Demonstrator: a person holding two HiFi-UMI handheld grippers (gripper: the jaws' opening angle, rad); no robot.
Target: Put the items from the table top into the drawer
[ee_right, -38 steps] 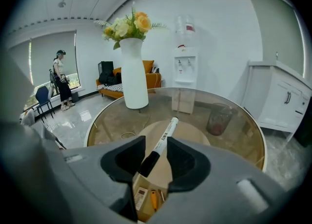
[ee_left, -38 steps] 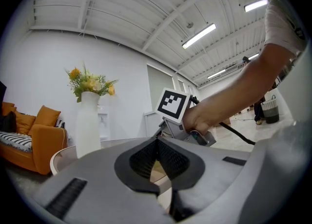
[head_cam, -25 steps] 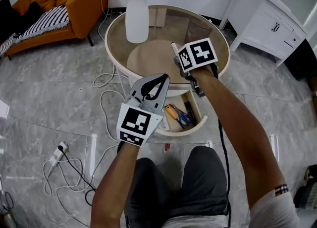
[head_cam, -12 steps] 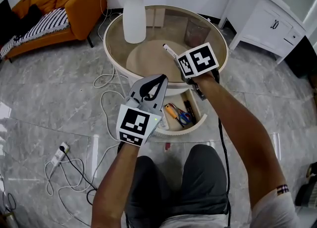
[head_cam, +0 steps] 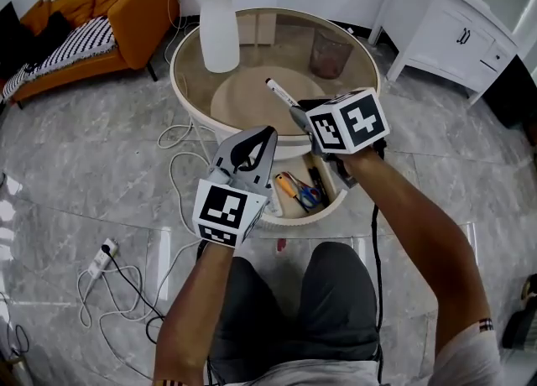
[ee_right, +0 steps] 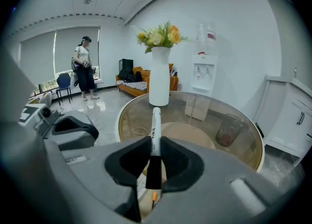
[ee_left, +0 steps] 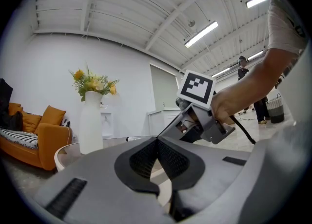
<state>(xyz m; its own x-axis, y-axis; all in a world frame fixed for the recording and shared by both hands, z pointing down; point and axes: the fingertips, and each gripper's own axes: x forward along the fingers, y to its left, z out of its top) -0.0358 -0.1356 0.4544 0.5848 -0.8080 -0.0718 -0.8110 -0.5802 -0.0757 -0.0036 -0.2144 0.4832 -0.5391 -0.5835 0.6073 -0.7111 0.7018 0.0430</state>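
Note:
My right gripper (head_cam: 297,113) is shut on a white marker (head_cam: 281,93) with a black cap. Its jaws have just been closing on it. It holds the marker above the near edge of the round glass table (head_cam: 366,70), over the open drawer (head_cam: 341,202). In the right gripper view the marker (ee_right: 155,130) stands between the pads, white end pointing away, with the right gripper (ee_right: 154,162) clamped on the capped end. My left gripper (head_cam: 266,138) hangs shut and empty left of the drawer; its pads meet in the left gripper (ee_left: 157,142) view.
The drawer holds an orange-handled tool (head_cam: 288,187), blue scissors (head_cam: 311,200) and pens. A white vase of flowers (head_cam: 218,28) and a glass cup (head_cam: 330,53) stand on the table. An orange sofa (head_cam: 126,7), a white cabinet (head_cam: 453,32) and floor cables (head_cam: 109,271) surround it.
My right gripper has risen with the marker and drawn back toward me and to the right, off the table top. The left gripper has stayed where it was.

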